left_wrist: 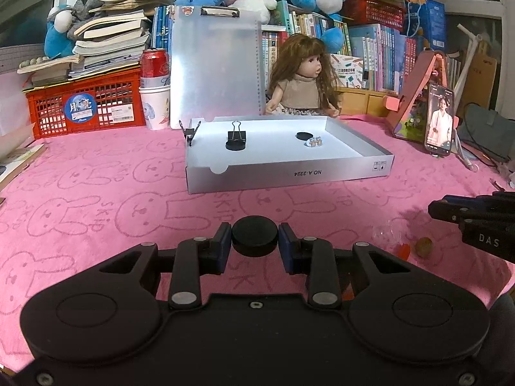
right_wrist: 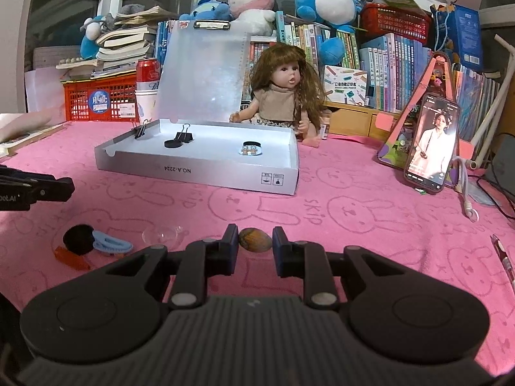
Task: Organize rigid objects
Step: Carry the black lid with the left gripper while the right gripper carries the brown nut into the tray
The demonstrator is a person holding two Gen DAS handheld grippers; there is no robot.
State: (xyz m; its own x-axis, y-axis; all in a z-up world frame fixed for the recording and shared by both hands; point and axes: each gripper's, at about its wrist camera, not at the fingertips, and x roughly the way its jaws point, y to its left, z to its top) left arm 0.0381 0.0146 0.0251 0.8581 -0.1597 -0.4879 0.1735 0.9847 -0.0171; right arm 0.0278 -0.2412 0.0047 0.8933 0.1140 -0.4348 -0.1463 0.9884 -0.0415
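Observation:
My left gripper (left_wrist: 255, 241) is shut on a black round disc (left_wrist: 255, 235), held above the pink cloth in front of the silver box (left_wrist: 289, 173). The box holds a binder clip (left_wrist: 236, 133) on a black disc, another black disc (left_wrist: 304, 135) and a small figurine piece (left_wrist: 314, 142). My right gripper (right_wrist: 255, 241) is open around a brown oval stone (right_wrist: 255, 239) on the cloth, with small gaps at both pads. To its left lie a clear dome (right_wrist: 162, 234), a blue hair clip (right_wrist: 111, 243), a black pom-pom (right_wrist: 79, 238) and an orange piece (right_wrist: 71, 259).
A doll (left_wrist: 305, 80) sits behind the box, with a clipboard (left_wrist: 215, 64), a red crate (left_wrist: 87, 103), a can on cups (left_wrist: 155, 90), books and plush toys. A phone on a stand (left_wrist: 439, 119) is at the right; a pen (right_wrist: 503, 259) lies far right.

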